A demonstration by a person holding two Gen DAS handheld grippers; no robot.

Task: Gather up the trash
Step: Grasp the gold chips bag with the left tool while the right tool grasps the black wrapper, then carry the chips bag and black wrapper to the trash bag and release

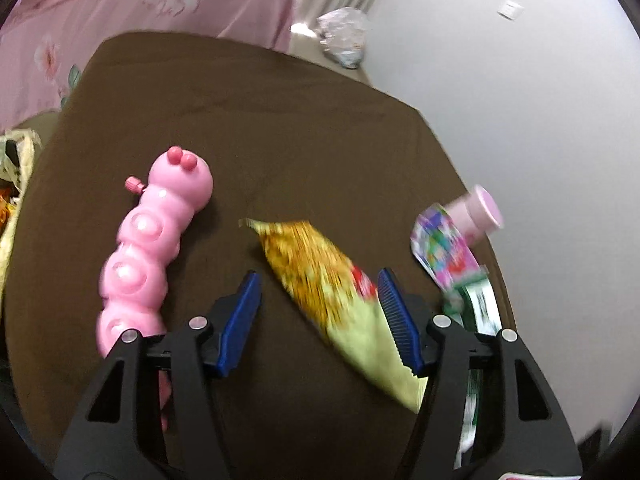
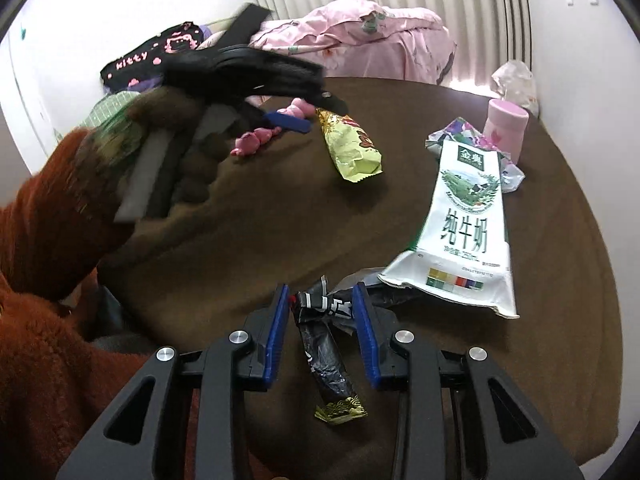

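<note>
Two open claws, left claw (image 1: 320, 312) over yellow wrapper (image 1: 320, 280), right claw (image 2: 322, 332) around black wrapper (image 2: 326, 344)

table (image 2: 280, 224): dark brown cloth, plain
my left hand-held gripper (image 1: 320, 312): black frame, blue ribbed pads
my right hand-held gripper (image 2: 322, 328): black frame, blue pads
caterpillar toy (image 1: 148, 248): glossy pink, darker pink knobs
snack wrapper (image 1: 328, 284): yellow-green, orange-gold print, red spot
milk carton (image 2: 464, 216): white, green landscape print, green characters, colour-swatch row at the bottom
black wrapper (image 2: 324, 344): black, white marks, gold wave pattern at the end
jar (image 2: 506, 128): pale pink
crumpled wrapper (image 1: 444, 248): white with pink, green, purple print
my sleeve (image 2: 48, 240): rust-orange fleece
bedding (image 1: 140, 4): pink, floral
</note>
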